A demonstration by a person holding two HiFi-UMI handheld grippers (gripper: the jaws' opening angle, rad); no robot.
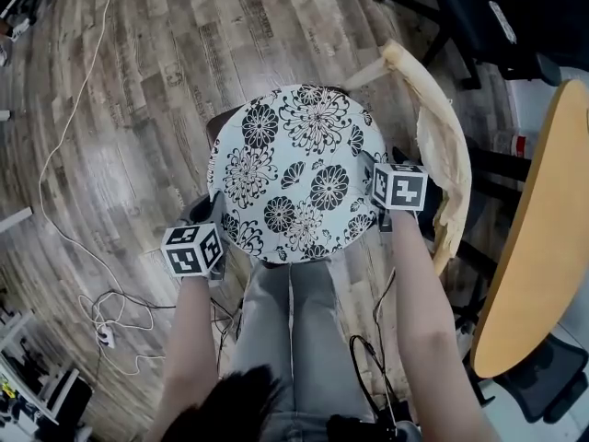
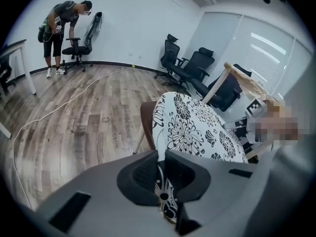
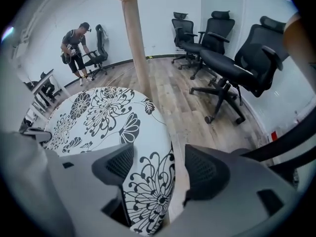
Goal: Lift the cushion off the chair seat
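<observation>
Chair (image 2: 147, 120); left claw (image 2: 161, 172) pinches cushion (image 1: 294, 168), right claw (image 3: 153, 171) straddles.

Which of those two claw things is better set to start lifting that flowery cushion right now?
The left gripper: its jaws are clamped on the cushion at its rim. The right gripper has its jaws apart around the rim on the other side, not gripping yet.

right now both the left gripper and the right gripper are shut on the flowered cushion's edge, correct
Not quite: the right gripper is open, the cushion edge between its jaws unpinched, per the right gripper view. The left gripper is shut on it.
</observation>
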